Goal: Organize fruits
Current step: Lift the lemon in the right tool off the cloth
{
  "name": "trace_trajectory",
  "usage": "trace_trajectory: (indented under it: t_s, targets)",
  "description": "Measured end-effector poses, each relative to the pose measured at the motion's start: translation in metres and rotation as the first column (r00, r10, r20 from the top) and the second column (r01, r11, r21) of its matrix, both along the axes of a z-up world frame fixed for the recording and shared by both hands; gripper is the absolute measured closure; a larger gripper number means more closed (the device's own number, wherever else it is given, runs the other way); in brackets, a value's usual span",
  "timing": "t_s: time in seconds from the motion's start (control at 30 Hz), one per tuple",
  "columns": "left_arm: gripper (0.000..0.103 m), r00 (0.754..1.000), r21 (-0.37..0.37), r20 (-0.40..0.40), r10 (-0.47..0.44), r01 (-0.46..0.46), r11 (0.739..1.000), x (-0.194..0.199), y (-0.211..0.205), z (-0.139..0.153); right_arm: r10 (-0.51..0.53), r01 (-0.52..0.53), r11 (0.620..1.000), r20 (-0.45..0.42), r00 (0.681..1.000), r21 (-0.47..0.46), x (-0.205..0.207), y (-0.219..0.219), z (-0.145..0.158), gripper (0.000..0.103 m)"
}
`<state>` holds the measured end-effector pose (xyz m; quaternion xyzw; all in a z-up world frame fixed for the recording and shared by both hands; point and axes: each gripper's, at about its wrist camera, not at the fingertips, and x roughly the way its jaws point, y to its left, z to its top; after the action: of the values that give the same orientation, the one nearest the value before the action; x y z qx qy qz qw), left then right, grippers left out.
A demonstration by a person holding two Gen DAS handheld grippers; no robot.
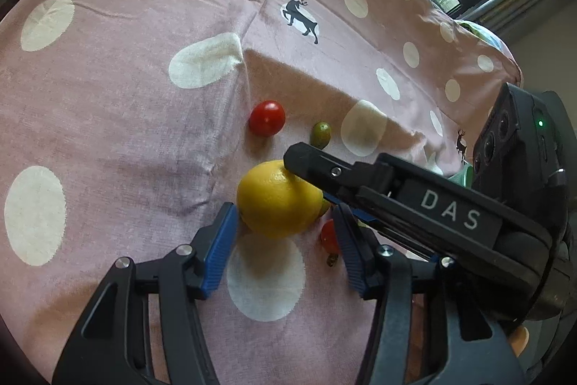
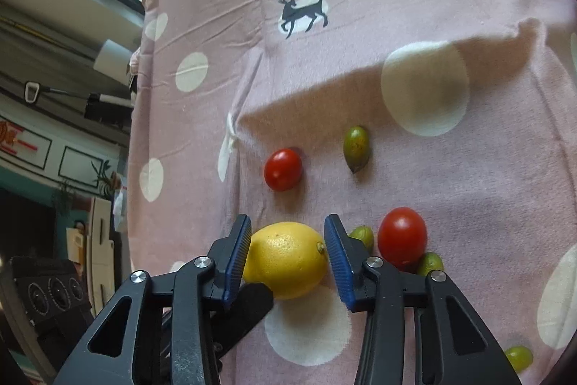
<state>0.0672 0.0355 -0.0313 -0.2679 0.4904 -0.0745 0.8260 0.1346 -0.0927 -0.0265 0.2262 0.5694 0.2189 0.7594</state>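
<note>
On the pink spotted tabletop [image 2: 450, 168], the right gripper [image 2: 287, 251] is straddling the lemon [image 2: 286, 258] with jaws spread, needing to close next, while the left gripper [image 1: 285, 226] is also waiting spread.

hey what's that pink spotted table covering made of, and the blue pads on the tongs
The covering looks like soft woven cotton fabric, matte: it creases, folds and drapes over the edge. The blue pads on the right tongs, which straddle the lemon, look like ribbed rubber or soft plastic, judging by their fine ridges; I cannot tell which.
</note>
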Motion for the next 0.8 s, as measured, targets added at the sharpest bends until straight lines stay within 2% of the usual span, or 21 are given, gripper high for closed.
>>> trace_trajectory:
  t_s: [0.23, 0.53, 0.8]
  targets:
    - [0.050, 1.000, 0.028, -0.012, 0.009, -0.008, 1.000, 0.0026, -0.0020, -0.0042, 0.021, -0.021, 1.000, -0.024, 0.999, 0.023, 0.0019, 0.0003, -0.0050, 0.057]
    - [0.051, 1.000, 0.090, -0.012, 0.005, -0.003, 0.996, 0.0034, -0.0091, -0.0047, 0.039, -0.039, 0.999, -0.008, 0.999, 0.000, 0.0027, 0.0062, -0.0058, 0.057]
    - [0.052, 1.000, 0.096, -0.001, 0.000, 0.000, 0.995, 0.0042, -0.0096, -0.0040, 0.061, -0.061, 0.997, -0.017, 0.998, 0.037, 0.0036, 0.0052, -0.0103, 0.051]
